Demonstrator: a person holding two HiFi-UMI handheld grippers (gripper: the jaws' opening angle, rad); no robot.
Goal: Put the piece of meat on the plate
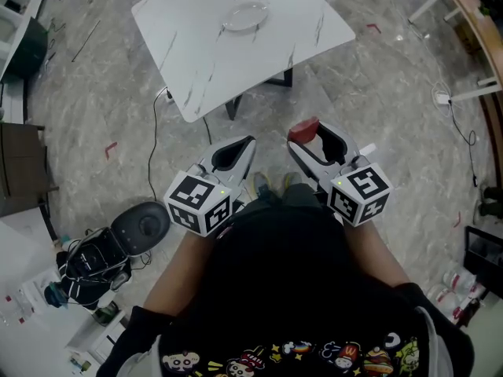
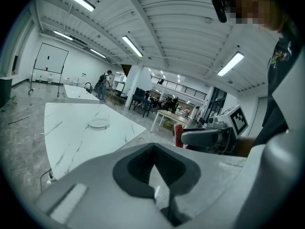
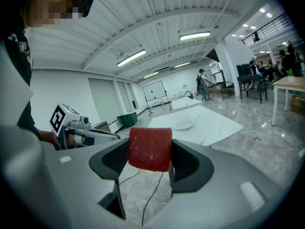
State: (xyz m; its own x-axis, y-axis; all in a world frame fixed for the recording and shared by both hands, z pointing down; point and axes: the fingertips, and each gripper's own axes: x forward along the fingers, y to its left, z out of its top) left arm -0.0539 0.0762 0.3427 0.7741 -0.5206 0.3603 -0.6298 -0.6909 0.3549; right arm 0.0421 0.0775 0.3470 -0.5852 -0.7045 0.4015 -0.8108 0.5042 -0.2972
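Nearest the body, in the middle of the head view, the left gripper (image 1: 236, 154) has its jaws closed together with nothing between them. Just to its right, the right gripper (image 1: 308, 137) is clamped on the piece of meat (image 1: 302, 129), a red block pinched at the jaw tips and held in the air over the floor (image 1: 377, 77), well apart from the table. In the right gripper view only the block's two side faces meet the pads, and its lower edge hangs free. If the squeeze eases, or the gripper tilts during the carry, I judge the block may slip out and drop to the floor.

Further up, a black cable (image 1: 152, 151) trails across the floor at centre left towards the table legs and could catch a foot.

Farthest, at the top of the frame, the white table (image 1: 196, 49) carries the clear plate (image 1: 245, 16). It is shallow and pale against the marble, so a release from too high or off-centre could bounce the meat past its rim.
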